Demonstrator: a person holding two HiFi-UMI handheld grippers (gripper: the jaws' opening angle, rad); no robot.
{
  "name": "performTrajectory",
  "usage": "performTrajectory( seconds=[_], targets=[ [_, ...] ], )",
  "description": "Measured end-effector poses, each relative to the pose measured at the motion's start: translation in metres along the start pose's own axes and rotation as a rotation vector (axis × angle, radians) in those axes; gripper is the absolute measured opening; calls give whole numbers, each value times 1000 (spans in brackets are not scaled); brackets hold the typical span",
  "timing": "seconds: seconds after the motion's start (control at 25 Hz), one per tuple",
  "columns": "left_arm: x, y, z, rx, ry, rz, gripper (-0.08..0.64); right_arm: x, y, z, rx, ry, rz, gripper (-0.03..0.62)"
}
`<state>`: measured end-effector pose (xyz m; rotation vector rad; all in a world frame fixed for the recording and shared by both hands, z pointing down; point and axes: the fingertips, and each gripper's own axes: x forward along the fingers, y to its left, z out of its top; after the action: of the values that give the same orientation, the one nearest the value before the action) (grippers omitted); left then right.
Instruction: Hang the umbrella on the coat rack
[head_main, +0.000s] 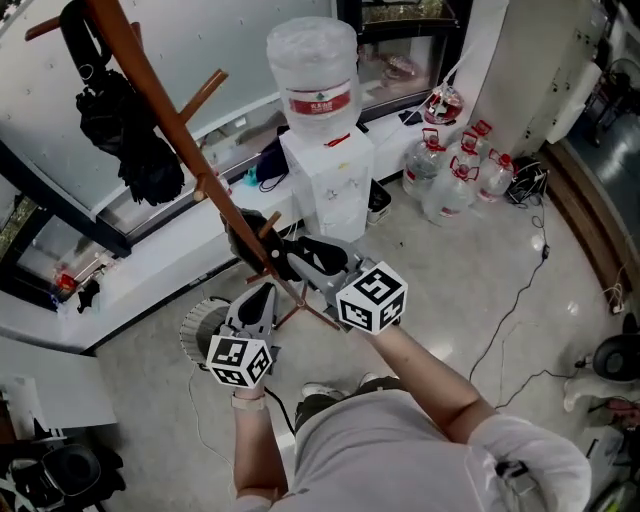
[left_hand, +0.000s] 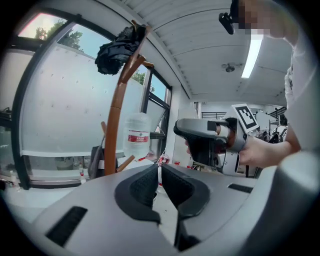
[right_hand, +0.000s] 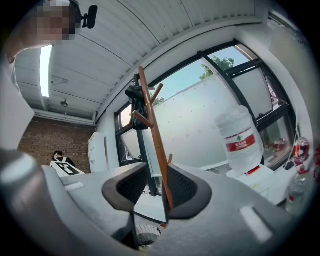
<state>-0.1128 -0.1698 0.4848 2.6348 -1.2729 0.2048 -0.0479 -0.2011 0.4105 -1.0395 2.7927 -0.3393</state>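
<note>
The head view has the black umbrella (head_main: 130, 135) hanging off a top peg of the brown wooden coat rack (head_main: 163, 100), well above both grippers.

Only the right gripper (right_hand: 152, 186) view shows its own jaws. They stand apart with the rack's pole running between them. The pole sits right against one pad and I honestly can't tell if it touches, while there's clear daylight on the other side.

The left gripper (left_hand: 159, 176) view shows its jaws closed together on nothing. It also catches the right gripper side-on in the person's hand (left_hand: 260, 150).

Room-wise, there's a pale grey floor (head_main: 450, 300) and big windows (left_hand: 65, 100). A brick wall (right_hand: 45, 142) turns up only in the right gripper view.

A white water dispenser (head_main: 325, 185) carries a jug (head_main: 312, 55) with a red label (head_main: 320, 101), and more jugs (head_main: 455, 175) sit on the floor. The label's print is too small to read.
</note>
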Motion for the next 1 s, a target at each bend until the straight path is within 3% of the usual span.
performTrajectory(
  seconds=[0.4, 1.0],
  targets=[
    [43, -81, 6, 46, 1, -146, 5, -98, -35, 5, -30, -12, -79, 40],
    [64, -146, 1, 66, -28, -248, 5, -189, -54, -9, -59, -33, -177, 32]
  ],
)
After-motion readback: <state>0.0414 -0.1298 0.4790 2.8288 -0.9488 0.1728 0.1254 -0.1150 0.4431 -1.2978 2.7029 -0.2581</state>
